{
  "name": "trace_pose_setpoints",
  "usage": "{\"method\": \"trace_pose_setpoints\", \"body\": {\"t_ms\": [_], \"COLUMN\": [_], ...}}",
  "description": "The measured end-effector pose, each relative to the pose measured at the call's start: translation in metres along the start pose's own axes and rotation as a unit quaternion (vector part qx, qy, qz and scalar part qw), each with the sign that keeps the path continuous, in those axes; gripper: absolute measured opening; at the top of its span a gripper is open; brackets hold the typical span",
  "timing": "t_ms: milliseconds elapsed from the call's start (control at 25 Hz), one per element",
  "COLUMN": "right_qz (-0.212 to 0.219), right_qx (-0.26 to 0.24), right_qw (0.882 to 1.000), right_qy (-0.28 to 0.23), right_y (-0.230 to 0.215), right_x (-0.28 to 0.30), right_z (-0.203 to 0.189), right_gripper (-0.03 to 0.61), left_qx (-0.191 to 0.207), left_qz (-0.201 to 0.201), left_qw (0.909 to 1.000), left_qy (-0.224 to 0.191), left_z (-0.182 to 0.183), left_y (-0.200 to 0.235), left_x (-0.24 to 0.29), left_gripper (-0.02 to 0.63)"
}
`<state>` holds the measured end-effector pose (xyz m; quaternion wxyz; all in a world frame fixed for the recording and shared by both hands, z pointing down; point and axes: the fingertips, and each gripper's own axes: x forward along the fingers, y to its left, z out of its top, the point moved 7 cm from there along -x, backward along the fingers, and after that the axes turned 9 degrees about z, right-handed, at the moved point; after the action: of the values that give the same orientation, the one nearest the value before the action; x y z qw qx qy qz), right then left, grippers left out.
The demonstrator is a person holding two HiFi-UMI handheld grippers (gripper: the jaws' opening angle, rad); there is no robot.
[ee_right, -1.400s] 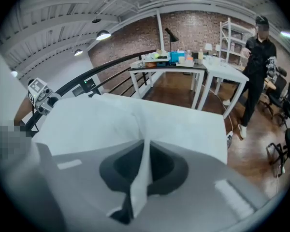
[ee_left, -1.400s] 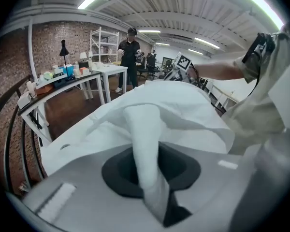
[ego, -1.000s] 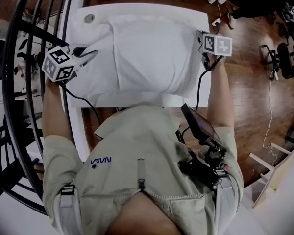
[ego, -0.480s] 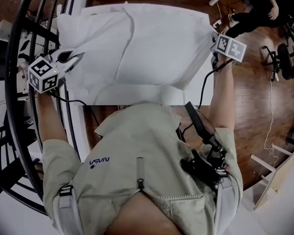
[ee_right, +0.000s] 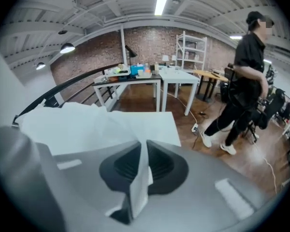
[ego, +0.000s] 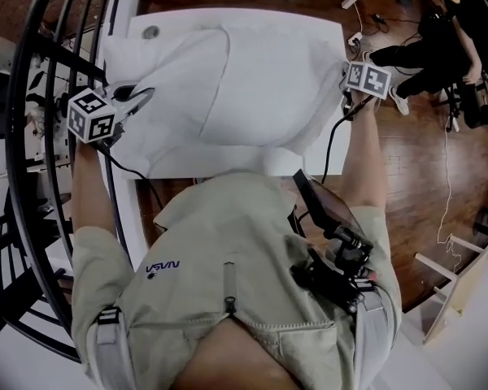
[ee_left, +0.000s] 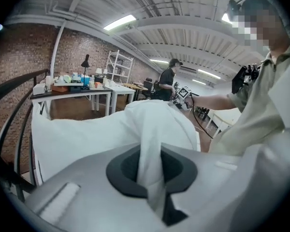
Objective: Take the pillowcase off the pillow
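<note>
The left gripper (ee_left: pixel 150 170) was seen closed on a pinched fold of the pillowcase (ego: pixel 260 80). The right gripper (ee_right: pixel 141 166) was likewise clamped on a thin edge of it. The gripper bodies were smooth, grey and matte, with dark hollows round the pads. The pillowcase, white, soft and creased, was spread plump on the surface (ego: pixel 187 162) between the two grippers, with its left side raised into a ridge. The surface was white, flat and rectangular, and a small round grey disc (ego: pixel 150 31) lay near its far left corner. A dark, polished wooden floor (ego: pixel 407 161) was seen around it, and a black curved metal railing (ego: pixel 11 149) at the left. Farther off, white tables (ee_right: pixel 176 79), a brick wall (ee_right: pixel 150 42) and a person in dark clothes (ee_right: pixel 244 76) were seen under a beamed ceiling (ee_right: pixel 135 4).
</note>
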<state>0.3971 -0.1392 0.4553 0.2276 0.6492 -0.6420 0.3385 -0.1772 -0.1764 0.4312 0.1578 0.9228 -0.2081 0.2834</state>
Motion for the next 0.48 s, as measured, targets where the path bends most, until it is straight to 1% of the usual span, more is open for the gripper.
{"method": "trace_pose_setpoints", "body": {"t_ms": [40,80,120,160,200,240,360,480], "right_qz": [0.009,0.018,0.025,0.030,0.032,0.033,0.049,0.067], "right_qx": [-0.006,-0.011,-0.015,-0.017,-0.018,-0.017,-0.008,-0.028], "right_qw": [1.000,1.000,1.000,0.999,0.999,0.998,0.995,0.993], "right_qy": [-0.004,-0.007,-0.012,-0.018,-0.027,-0.040,-0.081,-0.093], "right_y": [0.005,0.009,0.012,0.013,0.015,0.017,0.034,0.062], "right_x": [0.002,0.003,0.001,-0.004,-0.010,-0.018,-0.044,-0.059], "right_z": [-0.001,-0.001,0.000,0.002,0.004,0.006,0.007,0.005], "right_gripper": [0.023,0.075,0.146,0.204,0.218,0.218,0.218,0.218], "left_qx": [0.007,0.015,0.026,0.036,0.045,0.048,0.042,0.043], "left_qz": [0.007,0.017,0.030,0.047,0.064,0.080,0.107,0.114], "left_qw": [1.0000,0.9997,0.9992,0.9981,0.9965,0.9946,0.9894,0.9845], "left_qy": [0.001,-0.001,-0.006,-0.017,-0.031,-0.046,-0.089,-0.126], "left_z": [0.002,0.004,0.006,0.007,0.008,0.007,0.007,0.017], "left_y": [0.001,0.002,0.003,0.003,0.004,0.005,0.002,-0.009], "left_x": [0.007,0.012,0.017,0.021,0.023,0.024,0.014,-0.002], "left_gripper": [0.034,0.064,0.107,0.169,0.233,0.271,0.313,0.322]}}
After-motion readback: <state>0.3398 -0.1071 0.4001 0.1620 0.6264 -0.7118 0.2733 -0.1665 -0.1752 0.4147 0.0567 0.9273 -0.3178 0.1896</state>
